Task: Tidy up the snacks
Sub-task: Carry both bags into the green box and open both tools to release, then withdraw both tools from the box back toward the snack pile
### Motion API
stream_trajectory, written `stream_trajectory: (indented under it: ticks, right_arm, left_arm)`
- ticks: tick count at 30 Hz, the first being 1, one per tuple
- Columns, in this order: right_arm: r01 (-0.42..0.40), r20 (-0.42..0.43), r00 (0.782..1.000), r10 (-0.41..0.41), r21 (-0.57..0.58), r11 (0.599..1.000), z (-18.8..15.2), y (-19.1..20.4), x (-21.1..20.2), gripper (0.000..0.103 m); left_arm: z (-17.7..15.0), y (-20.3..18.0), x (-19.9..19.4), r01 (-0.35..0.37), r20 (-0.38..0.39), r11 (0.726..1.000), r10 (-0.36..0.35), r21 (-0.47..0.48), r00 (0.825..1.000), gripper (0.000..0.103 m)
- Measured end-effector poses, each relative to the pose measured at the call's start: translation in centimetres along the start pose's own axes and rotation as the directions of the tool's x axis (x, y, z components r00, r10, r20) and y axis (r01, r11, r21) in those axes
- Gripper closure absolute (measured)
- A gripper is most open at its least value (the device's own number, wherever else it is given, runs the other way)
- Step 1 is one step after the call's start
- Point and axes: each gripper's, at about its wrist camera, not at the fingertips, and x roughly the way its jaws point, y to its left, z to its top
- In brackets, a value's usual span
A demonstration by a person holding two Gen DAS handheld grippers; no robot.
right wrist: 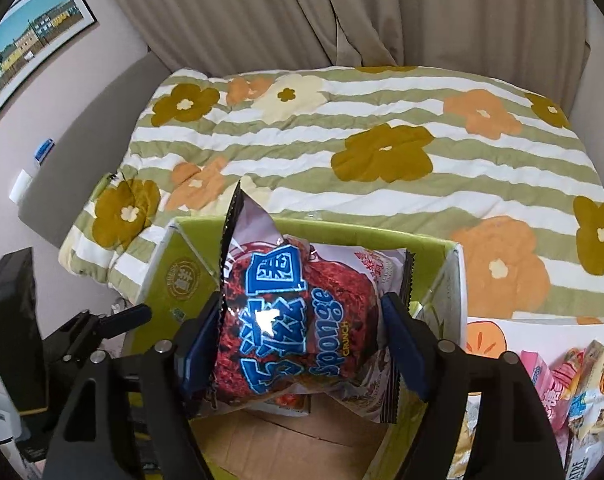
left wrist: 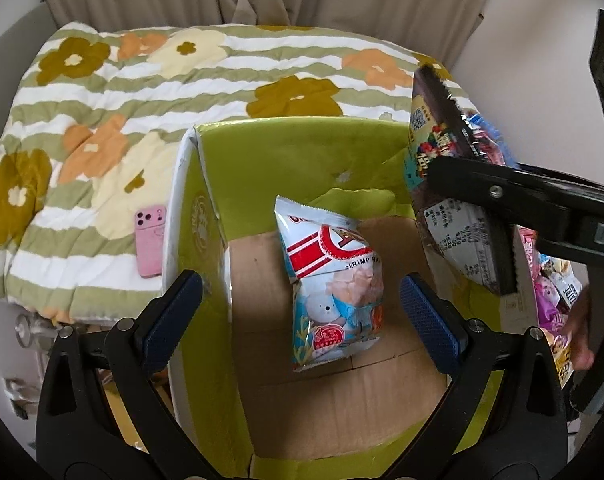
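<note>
Two grippers angle steeply down over the green box (left wrist: 294, 148): left gripper (left wrist: 302, 312) spread wide above the shrimp bag (left wrist: 330, 276) lying inside, right gripper (right wrist: 306, 344) pinching the Sponge Crunch bag (right wrist: 298, 320) above it

Bed (right wrist: 382, 152) with green-and-white striped floral quilt; beige curtains (right wrist: 342, 12) behind; pale wall (right wrist: 82, 92) bearing a framed townscape picture (right wrist: 30, 36); soft daylight throughout.

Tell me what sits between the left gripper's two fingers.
In the left wrist view, the shrimp snack bag lies on the box floor between the open left gripper's fingers, untouched.
</note>
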Motion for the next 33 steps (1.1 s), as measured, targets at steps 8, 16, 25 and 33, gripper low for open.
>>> stream_trajectory:
  ticks: [8,16,25,33]
  right_arm:
    - [0.011,0.04,0.999,-0.013,0.029,1.0,-1.0,-0.2,-0.6,0.006]
    - [0.036,0.064,0.997,-0.038,0.035,0.999,-1.9,-0.3,-3.6,0.006]
    - [0.028,0.148,0.988,-0.037,0.062,0.998,-3.2,-1.5,-9.5,0.006]
    - [0.02,0.224,0.974,-0.024,0.023,1.0,-6.3,-3.9,-15.9,0.006]
  left_arm:
    - [-0.5,-0.1,0.0,0.002,0.011,1.0,-0.002,0.001,1.0,0.004]
    - [-1.2,-0.7,-1.5,0.008,0.026,1.0,-0.007,-0.02,1.0,0.004]
    - [-2.2,-4.0,-6.5,-0.028,0.092,0.999,0.03,-0.02,0.995,0.004]
    - [-4.0,-9.9,-11.8,-0.094,0.182,0.995,0.098,-0.028,0.978,0.004]
